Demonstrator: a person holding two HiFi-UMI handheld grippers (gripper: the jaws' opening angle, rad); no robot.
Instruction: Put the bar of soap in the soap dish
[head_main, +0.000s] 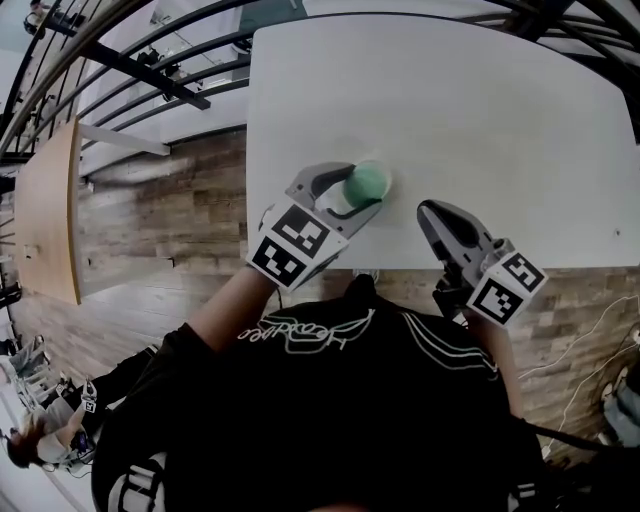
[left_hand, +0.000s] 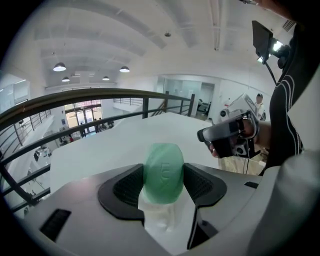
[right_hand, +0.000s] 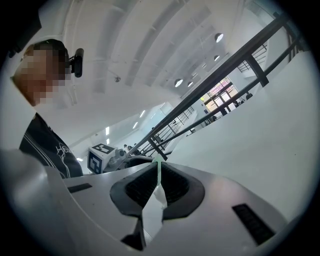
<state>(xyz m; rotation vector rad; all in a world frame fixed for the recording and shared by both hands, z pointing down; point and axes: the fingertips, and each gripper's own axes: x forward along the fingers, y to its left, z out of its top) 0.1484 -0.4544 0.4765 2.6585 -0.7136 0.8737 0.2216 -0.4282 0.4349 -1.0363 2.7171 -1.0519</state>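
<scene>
Above the tabletop's (head_main: 480, 120) near edge, left gripper (left_hand: 163, 176) clamps the soap (head_main: 367, 184) for carrying; right gripper (right_hand: 159, 168) idles, jaws together, empty

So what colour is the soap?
The soap is pale green, best seen in the left gripper view.

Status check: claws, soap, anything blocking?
Left claw shut on green soap bar, over white table. Right claw shut, empty. No soap dish in view; nothing seen in the way.
</scene>
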